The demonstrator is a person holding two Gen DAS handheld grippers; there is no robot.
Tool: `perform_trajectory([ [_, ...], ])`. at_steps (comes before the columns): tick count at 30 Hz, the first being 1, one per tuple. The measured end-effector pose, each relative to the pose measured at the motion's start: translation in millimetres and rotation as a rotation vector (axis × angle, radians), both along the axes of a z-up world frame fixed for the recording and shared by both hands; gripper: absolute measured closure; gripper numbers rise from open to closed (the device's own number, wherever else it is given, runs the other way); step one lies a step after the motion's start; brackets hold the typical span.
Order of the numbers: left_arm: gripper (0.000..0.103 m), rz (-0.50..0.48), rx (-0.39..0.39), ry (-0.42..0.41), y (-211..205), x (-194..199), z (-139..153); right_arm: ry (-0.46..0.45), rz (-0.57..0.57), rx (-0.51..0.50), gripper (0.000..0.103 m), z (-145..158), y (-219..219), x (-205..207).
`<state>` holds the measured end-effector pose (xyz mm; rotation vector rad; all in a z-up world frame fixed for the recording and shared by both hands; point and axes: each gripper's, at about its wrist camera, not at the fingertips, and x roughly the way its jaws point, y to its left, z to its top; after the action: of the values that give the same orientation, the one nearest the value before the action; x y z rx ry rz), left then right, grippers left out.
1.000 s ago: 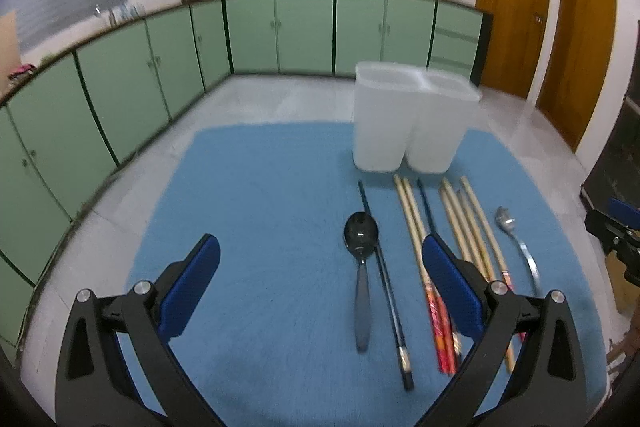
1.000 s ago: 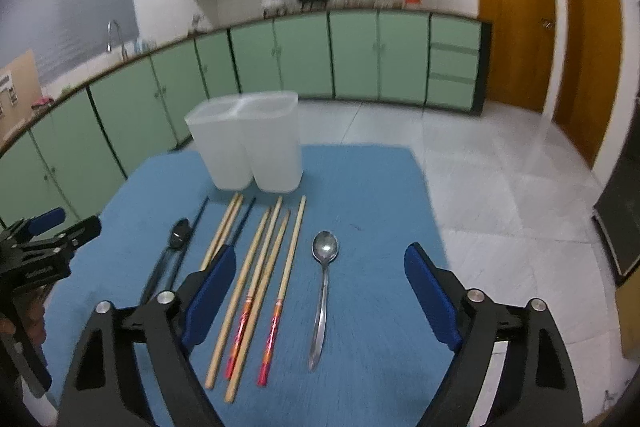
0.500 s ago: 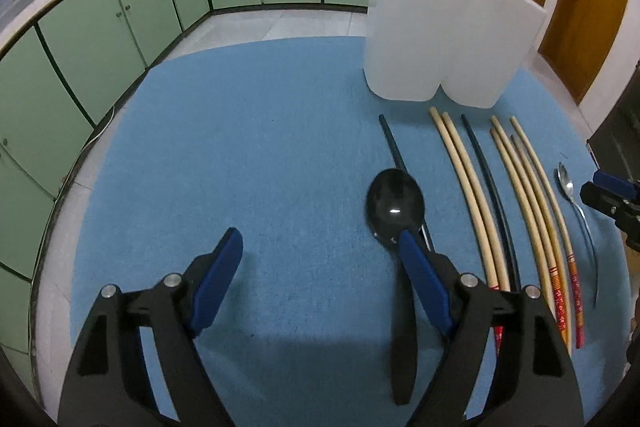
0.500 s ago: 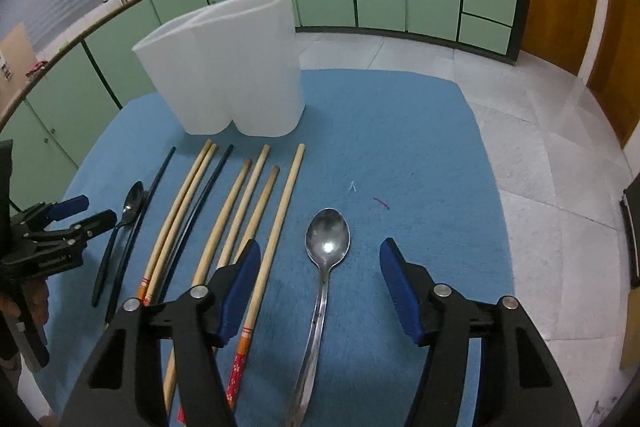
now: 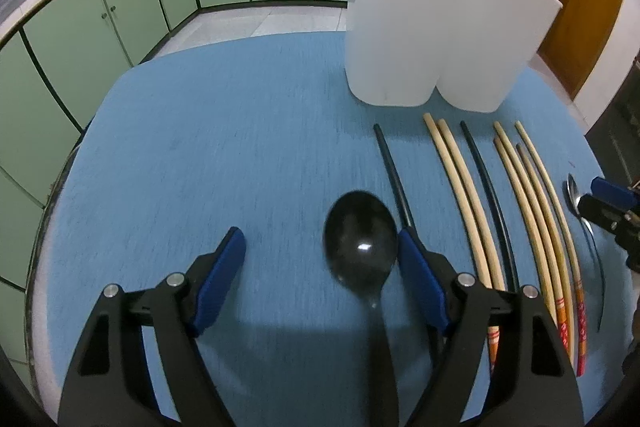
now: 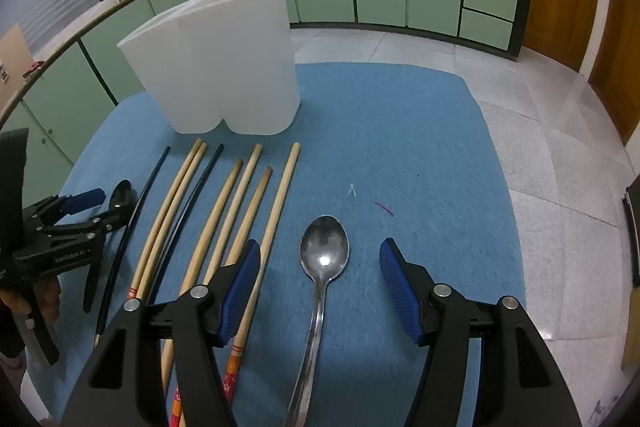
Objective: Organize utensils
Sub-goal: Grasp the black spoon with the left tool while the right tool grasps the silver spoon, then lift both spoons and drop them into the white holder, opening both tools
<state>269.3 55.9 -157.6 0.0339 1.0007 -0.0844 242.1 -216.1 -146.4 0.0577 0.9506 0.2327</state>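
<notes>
Currently the left claw (image 5: 320, 259) is spread wide around the black spoon (image 5: 360, 239) and the right claw (image 6: 320, 271) wide around the steel spoon (image 6: 324, 247), both spoons lying on the blue bench (image 5: 220, 147) beside the chopsticks (image 6: 224, 203).

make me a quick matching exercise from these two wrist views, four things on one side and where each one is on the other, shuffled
Things:
1. black spoon
2. metal spoon
3. white container
4. wooden chopsticks

Places:
A. at the far end of the utensil row, upright on the blue mat
B. between the open fingers of the right gripper
C. lying in a row between the two spoons
D. between the open fingers of the left gripper, bowl next to its right finger

Pairs: 1-D, 2-B, 3-A, 4-C
</notes>
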Motion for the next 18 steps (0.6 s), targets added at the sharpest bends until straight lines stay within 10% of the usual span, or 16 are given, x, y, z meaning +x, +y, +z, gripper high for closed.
perform_trajectory([
  [9, 0.034, 0.007, -0.018, 0.000, 0.7, 12.9, 1.1, 0.043, 0.009, -0.004, 0.048, -5.7, 4.0, 14.4],
  [18, 0.070, -0.013, -0.065, -0.031, 1.6, 9.2, 3.1, 0.057, 0.013, 0.007, 0.075, -8.5, 4.7, 14.3],
])
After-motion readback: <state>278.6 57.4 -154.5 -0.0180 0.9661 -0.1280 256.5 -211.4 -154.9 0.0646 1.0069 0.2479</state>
